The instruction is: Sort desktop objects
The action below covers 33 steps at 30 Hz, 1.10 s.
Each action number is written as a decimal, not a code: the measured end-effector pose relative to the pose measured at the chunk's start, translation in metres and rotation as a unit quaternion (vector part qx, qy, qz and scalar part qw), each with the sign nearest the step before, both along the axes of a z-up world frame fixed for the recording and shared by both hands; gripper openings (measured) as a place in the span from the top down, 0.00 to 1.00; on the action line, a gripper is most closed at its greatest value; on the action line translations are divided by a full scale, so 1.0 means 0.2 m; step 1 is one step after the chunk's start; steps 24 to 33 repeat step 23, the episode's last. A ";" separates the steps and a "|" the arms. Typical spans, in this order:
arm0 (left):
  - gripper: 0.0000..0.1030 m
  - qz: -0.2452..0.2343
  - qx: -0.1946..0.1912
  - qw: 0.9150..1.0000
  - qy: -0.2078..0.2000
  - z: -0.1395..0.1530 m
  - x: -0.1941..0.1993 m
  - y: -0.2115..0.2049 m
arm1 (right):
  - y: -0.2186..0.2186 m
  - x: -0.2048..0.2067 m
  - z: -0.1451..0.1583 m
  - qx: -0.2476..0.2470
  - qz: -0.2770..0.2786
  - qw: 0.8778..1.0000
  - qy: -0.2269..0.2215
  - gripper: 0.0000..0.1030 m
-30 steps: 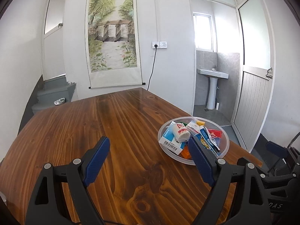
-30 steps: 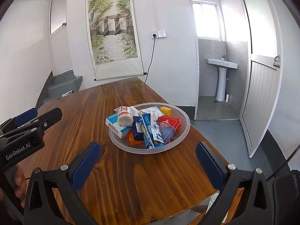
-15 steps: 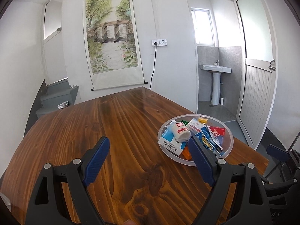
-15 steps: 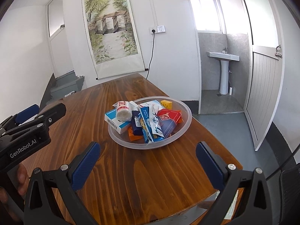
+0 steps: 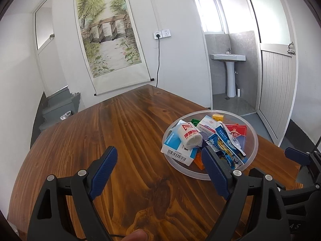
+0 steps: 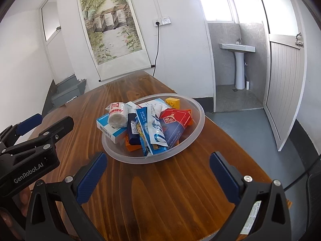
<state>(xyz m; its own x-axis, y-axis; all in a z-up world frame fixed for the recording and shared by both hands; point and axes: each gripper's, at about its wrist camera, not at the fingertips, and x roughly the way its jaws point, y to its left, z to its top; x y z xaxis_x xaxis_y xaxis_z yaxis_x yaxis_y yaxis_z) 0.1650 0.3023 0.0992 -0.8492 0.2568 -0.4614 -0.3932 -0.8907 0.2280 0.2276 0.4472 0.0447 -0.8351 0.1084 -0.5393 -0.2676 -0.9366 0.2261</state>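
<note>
Right wrist view looks down on a clear plastic bowl standing on the wooden table, near its edge on the side of the open doorway. Piled in the bowl are a white roll with red print lying on a blue and white box, a dark blue box, a blue snack packet, a red carton, a yellow toy brick at the bowl's far side and an orange brick under the pile.

On the near side of the bowl the right tool hangs over bare table, tilted down toward the bowl, its blue-padded jaws wide apart with nothing between them. The bowl lies ahead of them, not touched.

From the left wrist view the left tool is also tilted down over the table, beside the bowl; its jaws stand wide apart and empty, and the pad on the bowl's side overlaps the bowl's near rim in the picture, though I cannot tell whether it touches. A fingertip of the person shows at the bottom edge, below this tool. A green brick shows at the bowl's far side. Beyond the bowl a scroll painting hangs on the white wall and a washbasin stands through the doorway.
</note>
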 end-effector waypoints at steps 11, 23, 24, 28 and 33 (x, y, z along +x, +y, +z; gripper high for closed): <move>0.14 -0.018 0.001 0.999 -0.040 -0.04 -0.12 0.06 | 0.06 -0.07 -0.03 0.023 -0.016 1.000 -0.010 0.01; 0.14 -0.051 0.008 0.997 -0.061 -0.05 -0.14 0.09 | 0.08 -0.10 -0.07 0.016 -0.009 0.999 -0.026 0.01; 0.14 -0.051 0.008 0.997 -0.061 -0.05 -0.14 0.09 | 0.08 -0.10 -0.07 0.016 -0.009 0.999 -0.026 0.01; 0.14 -0.051 0.008 0.997 -0.061 -0.05 -0.14 0.09 | 0.08 -0.10 -0.07 0.016 -0.009 0.999 -0.026 0.01; 0.14 -0.051 0.008 0.997 -0.061 -0.05 -0.14 0.09 | 0.08 -0.10 -0.07 0.016 -0.009 0.999 -0.026 0.01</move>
